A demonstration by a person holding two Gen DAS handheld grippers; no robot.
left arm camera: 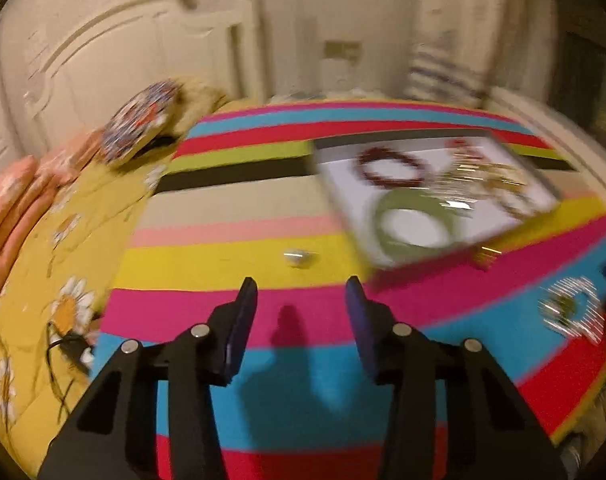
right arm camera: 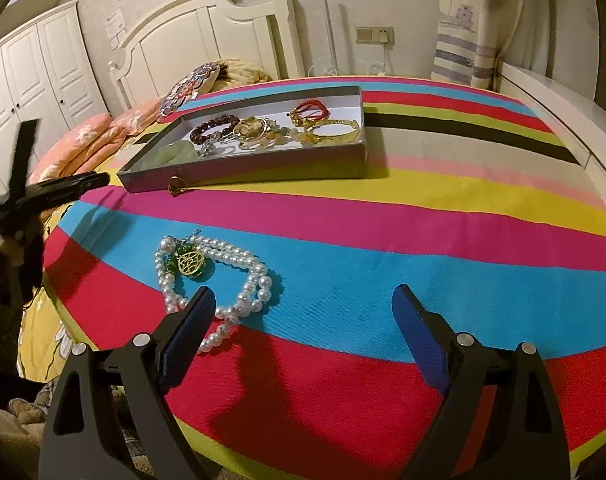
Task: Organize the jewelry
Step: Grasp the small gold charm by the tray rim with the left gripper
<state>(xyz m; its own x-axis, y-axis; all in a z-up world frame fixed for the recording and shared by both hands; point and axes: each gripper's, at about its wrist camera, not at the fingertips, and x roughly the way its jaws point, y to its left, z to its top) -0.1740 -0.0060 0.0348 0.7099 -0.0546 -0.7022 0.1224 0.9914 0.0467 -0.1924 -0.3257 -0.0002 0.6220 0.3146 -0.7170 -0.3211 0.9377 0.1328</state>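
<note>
Striped bed cover [right arm camera: 423, 216] carrying a shallow tray [right arm camera: 263, 168] of bracelets toward its far left side. The pearl necklace [right arm camera: 219, 276], with a green-and-gold pendant [right arm camera: 191, 263], lies loose on the blue stripe near the cover's near left edge. Right gripper [right arm camera: 303, 320]: jaws spread wide, empty, one finger just over the strand. Left gripper [left arm camera: 301, 312]: jaws part-closed on nothing. The strand looks limp, slippery and light; pinching a bunched section probably holds best.
</note>
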